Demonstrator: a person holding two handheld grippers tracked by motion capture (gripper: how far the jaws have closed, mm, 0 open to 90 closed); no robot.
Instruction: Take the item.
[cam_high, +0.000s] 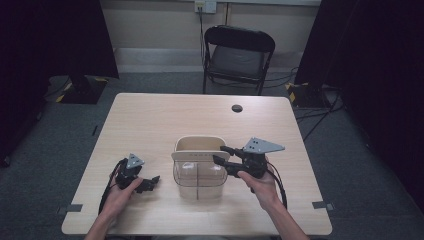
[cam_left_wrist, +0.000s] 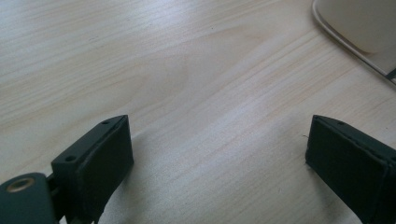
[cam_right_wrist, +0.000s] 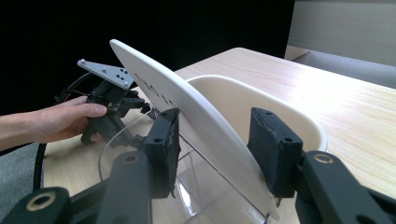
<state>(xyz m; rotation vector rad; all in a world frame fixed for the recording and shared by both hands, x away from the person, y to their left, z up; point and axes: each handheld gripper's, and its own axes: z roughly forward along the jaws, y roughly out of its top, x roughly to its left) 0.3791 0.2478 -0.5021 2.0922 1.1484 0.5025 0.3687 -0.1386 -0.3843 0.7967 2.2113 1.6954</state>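
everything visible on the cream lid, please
The cream lid is a thin, flat, smooth panel with rounded corners, plastic by the look, with a faint row of marks near its upper edge. It stands tilted on edge across the container, between a cream half behind and a clear half in front. The right gripper straddles it, jaws on either face; how firmly they press is hard to tell.

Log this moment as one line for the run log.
right gripper: shut on white lid, lid tilted over clear container | left gripper: open, over bare table
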